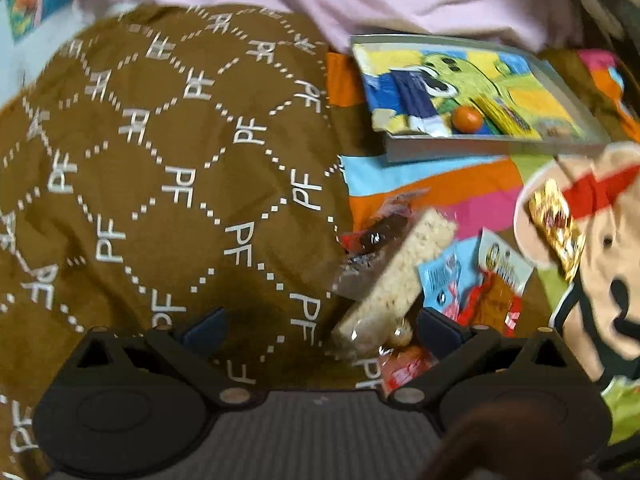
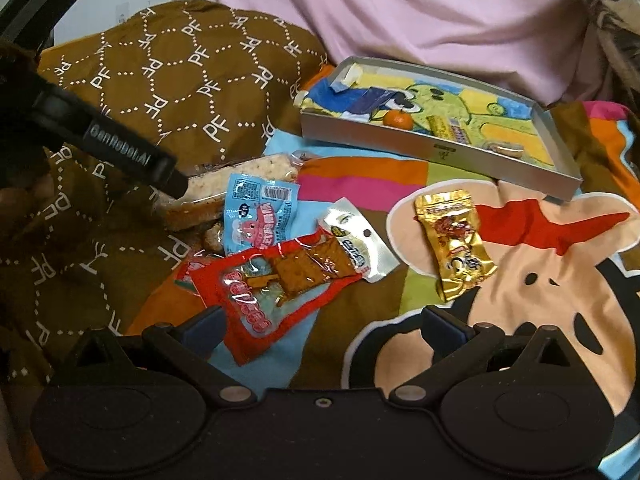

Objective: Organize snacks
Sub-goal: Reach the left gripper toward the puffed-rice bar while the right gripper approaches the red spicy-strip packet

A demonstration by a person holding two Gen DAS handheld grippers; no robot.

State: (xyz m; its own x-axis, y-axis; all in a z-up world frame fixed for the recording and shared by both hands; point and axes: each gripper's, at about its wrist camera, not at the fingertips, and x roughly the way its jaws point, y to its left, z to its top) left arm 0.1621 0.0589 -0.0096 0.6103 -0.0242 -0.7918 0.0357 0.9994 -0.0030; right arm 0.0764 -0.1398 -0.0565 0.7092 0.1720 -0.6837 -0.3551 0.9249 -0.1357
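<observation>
In the left wrist view, the left gripper [image 1: 320, 326] is hovering with its fingers [image 1: 204, 330] spread apart and grasping nothing. The rice-crisp bar [image 1: 394, 280] is lying in the lower middle of the frame, just inside the right finger, with a blue packet [image 1: 444, 280] beside it. The gray tray [image 1: 480, 92] is sitting in the upper right, holding a small orange [image 1: 466, 120]. A brown patterned cloth [image 1: 160, 160] is filling the left side.

In the right wrist view, the right gripper [image 2: 320, 326] is also hanging released, fingers [image 2: 444, 330] wide. The red packet [image 2: 272, 280] is lying between them at lower centre, its lower end touching the left finger. The gold packet [image 2: 454, 240] is resting right of centre on the colourful blanket [image 2: 560, 264]. The tray [image 2: 440, 152] is sitting in the upper right.
</observation>
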